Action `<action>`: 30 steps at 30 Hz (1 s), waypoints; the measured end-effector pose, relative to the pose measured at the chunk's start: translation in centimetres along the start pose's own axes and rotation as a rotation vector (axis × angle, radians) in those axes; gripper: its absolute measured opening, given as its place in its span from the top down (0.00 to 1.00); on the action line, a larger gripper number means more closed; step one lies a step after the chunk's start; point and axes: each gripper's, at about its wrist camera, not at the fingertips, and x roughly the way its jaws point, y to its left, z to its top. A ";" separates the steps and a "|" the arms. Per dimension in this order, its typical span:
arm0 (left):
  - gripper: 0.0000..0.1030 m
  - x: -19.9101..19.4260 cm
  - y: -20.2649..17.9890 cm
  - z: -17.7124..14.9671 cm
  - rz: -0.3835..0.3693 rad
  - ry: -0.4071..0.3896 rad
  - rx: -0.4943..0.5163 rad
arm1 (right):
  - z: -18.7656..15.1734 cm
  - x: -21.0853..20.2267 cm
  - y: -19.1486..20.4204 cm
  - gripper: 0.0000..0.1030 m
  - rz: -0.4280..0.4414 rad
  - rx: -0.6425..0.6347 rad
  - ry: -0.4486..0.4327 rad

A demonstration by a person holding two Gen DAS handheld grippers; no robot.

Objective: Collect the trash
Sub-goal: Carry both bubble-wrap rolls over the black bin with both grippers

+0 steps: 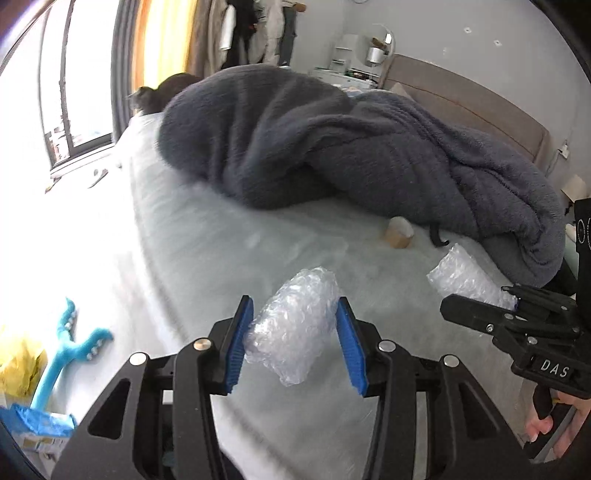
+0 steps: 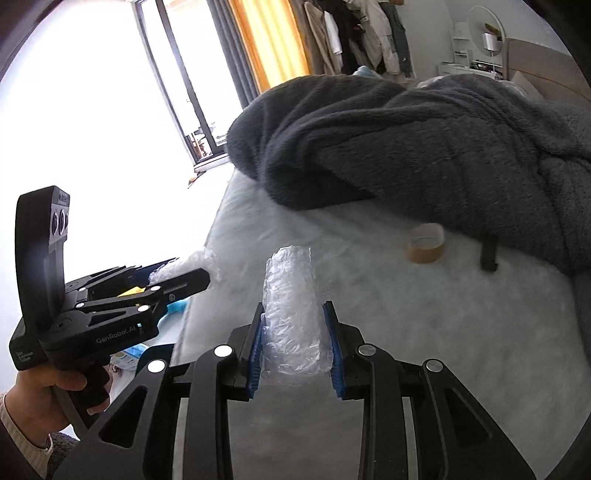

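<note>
My left gripper (image 1: pixel 294 317) is shut on a crumpled wad of clear bubble wrap (image 1: pixel 295 325), held above the pale bed sheet (image 1: pixel 221 251). A second roll of bubble wrap (image 2: pixel 291 314) stands upright between the blue pads of my right gripper (image 2: pixel 293 328), which is shut on it. In the left wrist view the right gripper (image 1: pixel 511 301) shows at the right edge with that roll (image 1: pixel 465 275) sticking out of it. The left gripper (image 2: pixel 199 273) appears at the left of the right wrist view, with its wad (image 2: pixel 199 264) at the tip. A brown tape roll (image 2: pixel 424 243) lies on the sheet by the blanket.
A bulky dark grey fleece blanket (image 1: pixel 332 147) covers the far half of the bed. A teal plush toy (image 1: pixel 66 350), a yellow bag (image 1: pixel 18 365) and blue packaging (image 1: pixel 40 424) lie on the floor at the left. A bright window (image 2: pixel 92 92) and clothes rack (image 2: pixel 354 33) stand behind.
</note>
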 end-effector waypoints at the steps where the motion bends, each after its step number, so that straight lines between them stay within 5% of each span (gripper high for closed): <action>1: 0.53 -0.2 0.4 -0.3 0.008 0.002 -0.006 | -0.2 0.3 0.8 0.71 0.006 -0.005 0.005; 11: 0.53 -2.8 5.6 -4.3 0.081 0.071 -0.074 | -0.9 1.8 7.3 0.71 0.072 -0.075 0.023; 30: 0.53 -2.6 13.7 -9.2 0.104 0.194 -0.180 | -1.0 6.2 16.6 0.71 0.158 -0.172 0.082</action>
